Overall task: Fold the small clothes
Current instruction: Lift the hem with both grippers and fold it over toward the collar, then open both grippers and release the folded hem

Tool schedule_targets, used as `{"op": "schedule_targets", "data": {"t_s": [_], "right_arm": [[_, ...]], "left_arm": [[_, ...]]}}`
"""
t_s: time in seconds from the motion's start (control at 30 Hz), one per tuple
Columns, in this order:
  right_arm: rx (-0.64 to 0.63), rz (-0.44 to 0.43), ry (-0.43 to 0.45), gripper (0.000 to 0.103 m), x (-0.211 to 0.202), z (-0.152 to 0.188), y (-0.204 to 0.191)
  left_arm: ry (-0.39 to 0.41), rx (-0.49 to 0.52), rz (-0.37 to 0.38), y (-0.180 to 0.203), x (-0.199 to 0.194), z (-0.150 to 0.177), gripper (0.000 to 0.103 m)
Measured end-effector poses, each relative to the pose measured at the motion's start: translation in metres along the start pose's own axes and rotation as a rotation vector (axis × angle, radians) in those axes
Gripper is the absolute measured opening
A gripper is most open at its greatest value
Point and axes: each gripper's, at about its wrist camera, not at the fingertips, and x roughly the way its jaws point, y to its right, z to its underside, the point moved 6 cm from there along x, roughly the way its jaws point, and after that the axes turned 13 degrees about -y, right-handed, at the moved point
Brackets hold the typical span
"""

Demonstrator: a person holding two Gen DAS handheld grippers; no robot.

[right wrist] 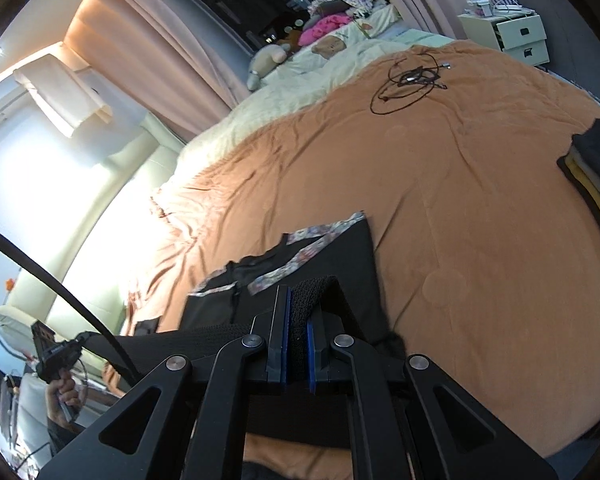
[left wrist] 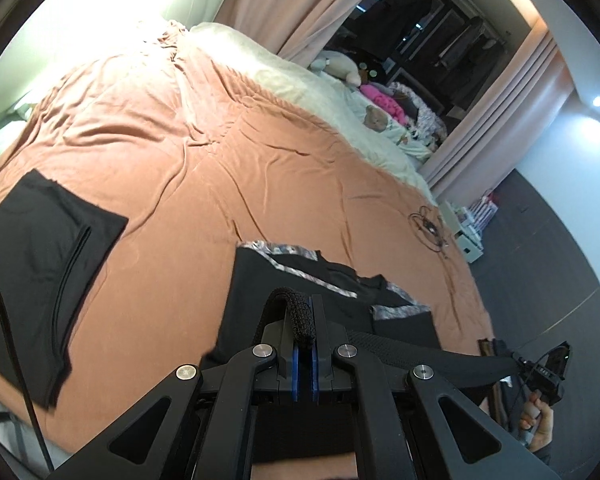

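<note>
Two grippers, left gripper (left wrist: pixel 305 320) and right gripper (right wrist: pixel 300 312), fingers clamped on one black waistband (left wrist: pixel 400 350); one folded black garment (left wrist: pixel 48 240) apart.

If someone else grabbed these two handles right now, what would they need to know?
Left gripper: shut on the black waistband of the shorts.
Right gripper: shut on the same waistband, at its other end.
The shorts, black with floral trim, hang stretched between both grippers, their far end on the bedspread.
Done: a folded black garment lies to the left.
Left: fold the shorts; a clothes pile waits on the right.
</note>
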Motion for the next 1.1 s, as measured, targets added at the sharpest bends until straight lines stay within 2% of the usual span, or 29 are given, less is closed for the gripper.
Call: {"op": "schedule_targets", "data": {"t_s": [0.4,0.73,0.87,1.03,1.1], "right_arm": [[-0.002,0.101,-0.071,0.003,0.071,-0.06,-0.005],[0.024,0.165,-0.123,0.003,0.13,-0.1,0.001],[0.035,0.187,-0.138,0.003,0.153,-0.108,0.005],[0.035,0.227,-0.151,0.004,0.179,-0.116,0.01],[0.052,0.241,-0.176,0.005,0.188,-0.117,0.013]], "left_arm": [[-0.079,-0.046,-0.118,-0.035,0.095,-0.06,0.004],[-0.134,-0.073,-0.18,-0.057,0.164,-0.097,0.004],[-0.15,-0.079,-0.209,-0.065,0.191,-0.107,0.004],[-0.181,-0.138,-0.239,-0.085,0.221,-0.11,0.005],[-0.206,-0.149,-0.241,-0.091,0.231,-0.108,0.009]]}}
